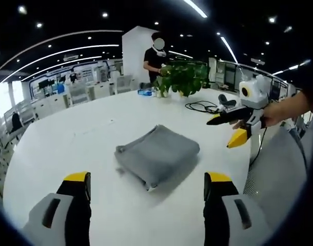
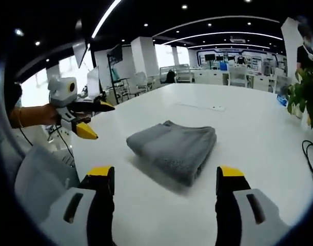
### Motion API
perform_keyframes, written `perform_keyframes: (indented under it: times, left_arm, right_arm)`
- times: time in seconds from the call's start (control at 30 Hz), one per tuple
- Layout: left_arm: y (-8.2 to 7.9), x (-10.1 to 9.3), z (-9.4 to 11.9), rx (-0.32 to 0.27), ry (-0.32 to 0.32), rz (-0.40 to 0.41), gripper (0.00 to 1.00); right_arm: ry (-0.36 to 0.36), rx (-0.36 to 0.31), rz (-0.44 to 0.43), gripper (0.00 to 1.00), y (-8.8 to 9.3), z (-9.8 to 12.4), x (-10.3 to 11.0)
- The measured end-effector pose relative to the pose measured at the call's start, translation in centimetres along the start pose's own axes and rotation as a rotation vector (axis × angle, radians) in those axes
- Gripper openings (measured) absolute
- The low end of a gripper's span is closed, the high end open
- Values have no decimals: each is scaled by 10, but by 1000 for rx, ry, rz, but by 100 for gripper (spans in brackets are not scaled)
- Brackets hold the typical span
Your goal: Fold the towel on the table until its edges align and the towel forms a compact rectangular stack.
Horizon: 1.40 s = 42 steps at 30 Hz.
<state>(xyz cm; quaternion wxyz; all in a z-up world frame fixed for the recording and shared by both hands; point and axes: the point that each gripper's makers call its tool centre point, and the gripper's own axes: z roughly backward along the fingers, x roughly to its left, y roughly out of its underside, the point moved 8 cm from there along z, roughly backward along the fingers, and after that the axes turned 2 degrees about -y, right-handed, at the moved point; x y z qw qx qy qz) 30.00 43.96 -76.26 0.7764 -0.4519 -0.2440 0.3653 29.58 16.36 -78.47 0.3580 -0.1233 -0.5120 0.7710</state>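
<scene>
A grey towel [image 1: 156, 154] lies folded into a compact rectangular stack on the white table [image 1: 69, 148]. My left gripper [image 1: 146, 187] is held open just short of it, nothing between its yellow-tipped jaws. In the same view my right gripper [image 1: 229, 129] hovers open over the table's right side, held by a hand. In the right gripper view the folded towel [image 2: 174, 146] rests ahead of my open right gripper [image 2: 165, 182]. The left gripper [image 2: 94, 120] appears at the left, open and away from the towel.
A potted green plant [image 1: 182, 77] stands at the table's far edge, with a black cable [image 1: 202, 106] and a small black item beside it. A person [image 1: 156, 59] stands behind the plant. A grey chair back [image 2: 41, 179] is near the table edge.
</scene>
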Motion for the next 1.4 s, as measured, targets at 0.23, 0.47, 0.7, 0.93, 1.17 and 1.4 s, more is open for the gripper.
perform_keyframes:
  times: [0.23,0.47,0.7,0.93,1.17,1.4]
  left_arm:
    - [5,-5,5,-5,-6,15,99]
    - [5,-8,10,-20,-17,14,99]
    - [10,-9,16,-23,-33,37,100]
    - [14,-11,21,-19,-45,48,100]
    - [16,-12,28,-16,-59,50,100]
    - [20,-11,31,-10,-72,58,100]
  right_arm:
    - [4,0,-20,82,6,6,9]
    - [4,-3,-23,82,8,9,13]
    - [13,1,-34,84,11,13,16]
    - [18,-1,-31,84,11,17,16]
    - [10,6,-41,84,14,18,18]
    - [1,8,-44,84,14,17,19]
